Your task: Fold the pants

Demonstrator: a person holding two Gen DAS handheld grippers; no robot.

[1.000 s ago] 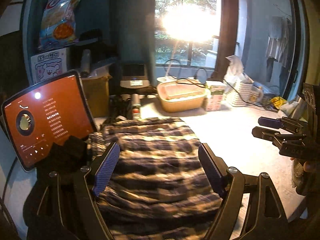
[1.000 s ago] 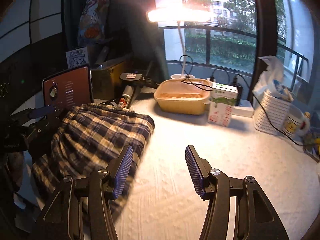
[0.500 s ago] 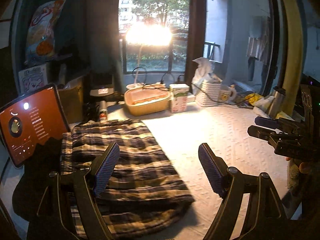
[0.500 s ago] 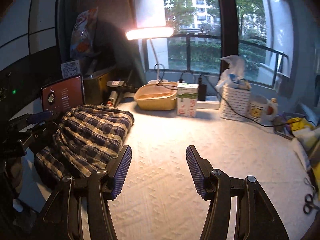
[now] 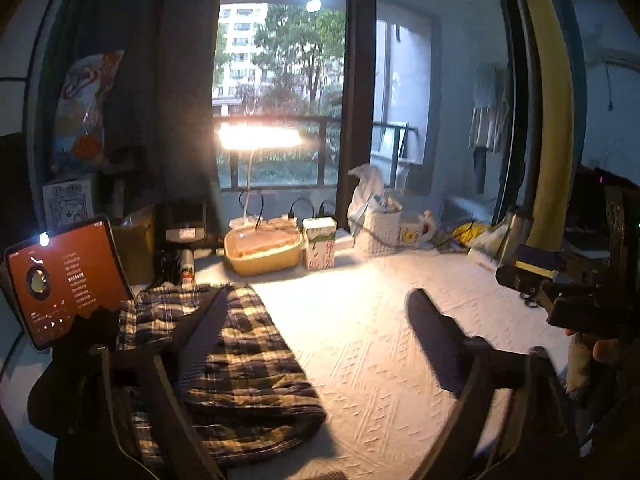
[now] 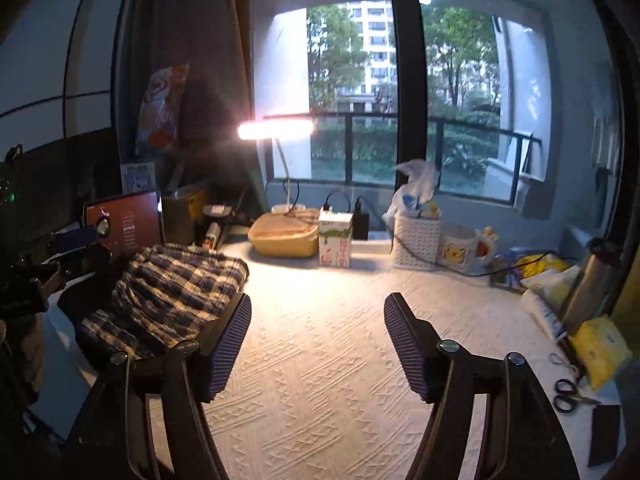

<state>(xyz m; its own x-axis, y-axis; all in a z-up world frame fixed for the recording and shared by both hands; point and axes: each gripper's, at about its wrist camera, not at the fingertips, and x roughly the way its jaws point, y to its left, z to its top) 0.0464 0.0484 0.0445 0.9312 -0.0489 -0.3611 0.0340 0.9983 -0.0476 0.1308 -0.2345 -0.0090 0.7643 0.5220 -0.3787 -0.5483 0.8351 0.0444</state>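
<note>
The plaid pants [image 6: 168, 292] lie folded at the left of the white tablecloth [image 6: 320, 360], soft, light and floppy, best pinched at a doubled edge, while the left gripper [image 5: 316, 332] and right gripper [image 6: 318, 344] are both opening, empty.

Pants [image 6: 172, 292]: soft woven plaid cloth, matt, crumpled. Surface [image 6: 320, 360] covered in white cloth with a raised, embossed pattern; right tool [image 6: 318, 344] has ribbed matt pads on dark plastic fingers with shiny metal screws. Tablet [image 5: 64, 276] screen glossy; carton [image 6: 335, 240] smooth printed paper.
</note>
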